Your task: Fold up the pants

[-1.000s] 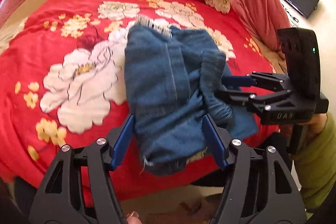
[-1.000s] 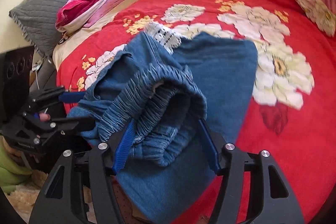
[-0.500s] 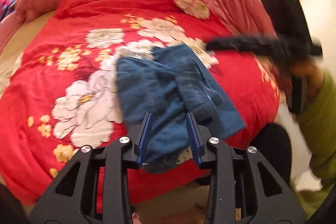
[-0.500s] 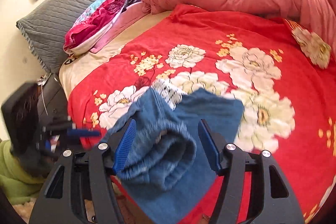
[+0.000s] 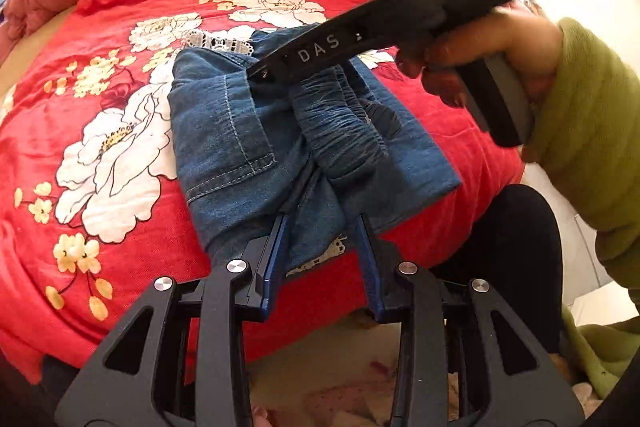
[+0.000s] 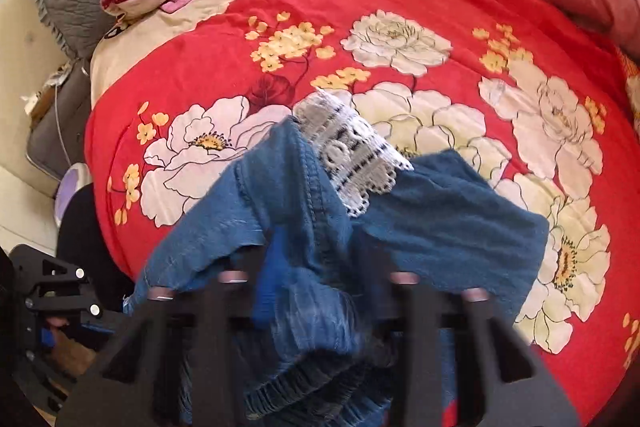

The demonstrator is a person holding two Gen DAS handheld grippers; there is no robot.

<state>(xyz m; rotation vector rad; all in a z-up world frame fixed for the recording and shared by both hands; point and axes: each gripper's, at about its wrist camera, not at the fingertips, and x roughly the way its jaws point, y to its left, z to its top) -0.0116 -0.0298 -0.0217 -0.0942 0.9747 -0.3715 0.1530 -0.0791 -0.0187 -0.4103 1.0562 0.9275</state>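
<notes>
- Left claw (image 5: 320, 227) — fingers partly spread, a denim fold between them near the bed's edge.
- Pants (image 5: 280, 131) lie bunched on the red floral blanket (image 5: 120, 27).
- Right claw (image 6: 316, 279) hovers over the pants — blurred, so I cannot tell its grip.

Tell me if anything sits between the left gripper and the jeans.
Nothing visible does. The left gripper is already at the near edge of the jeans, denim between its parted fingers. The right gripper reaches over the far side, not between them.
</notes>
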